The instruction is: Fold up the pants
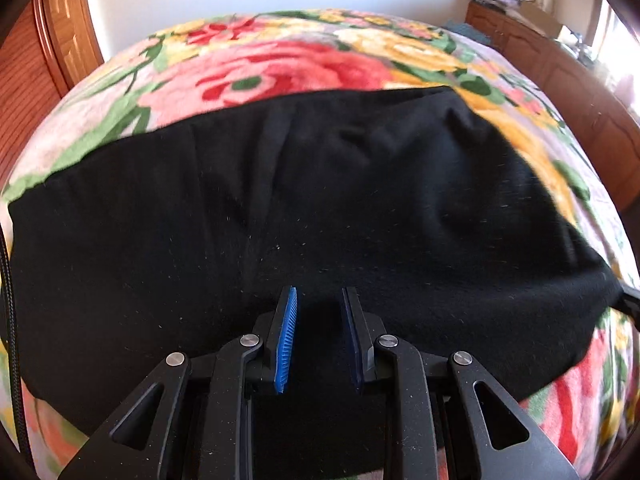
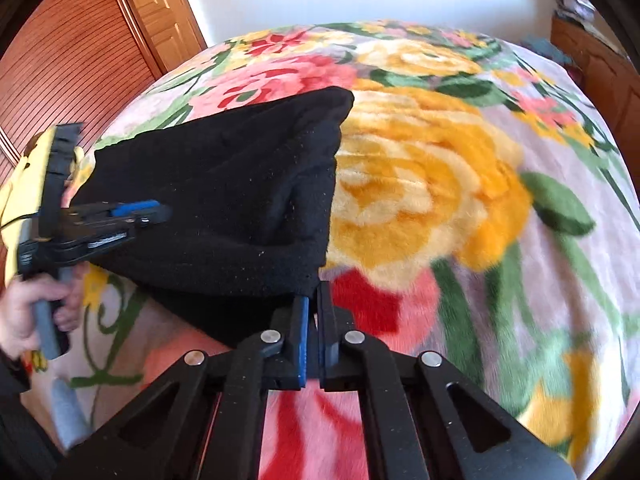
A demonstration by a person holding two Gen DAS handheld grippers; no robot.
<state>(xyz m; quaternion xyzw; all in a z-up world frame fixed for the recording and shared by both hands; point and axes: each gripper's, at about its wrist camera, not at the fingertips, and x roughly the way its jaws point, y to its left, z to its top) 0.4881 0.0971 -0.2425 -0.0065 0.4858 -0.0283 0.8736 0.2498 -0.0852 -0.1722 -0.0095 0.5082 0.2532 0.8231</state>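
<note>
Right gripper (image 2: 313,300) jaws clamp the black pants' (image 2: 224,200) near corner to anchor it on the floral blanket (image 2: 440,184), while left gripper (image 1: 318,300) jaws hang apart above the cloth, ready to grab.

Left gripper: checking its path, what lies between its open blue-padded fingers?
Only the black fleece pants under the left gripper, seen in the left wrist view.

The left wrist view sits low and close over the black pants (image 1: 320,200), facing across the floral blanket (image 1: 280,64) toward the white wall. The right wrist view looks the same way from the pants' (image 2: 224,200) right edge, catching the left gripper (image 2: 160,212) at its left side. Both share pants and blanket.
</note>
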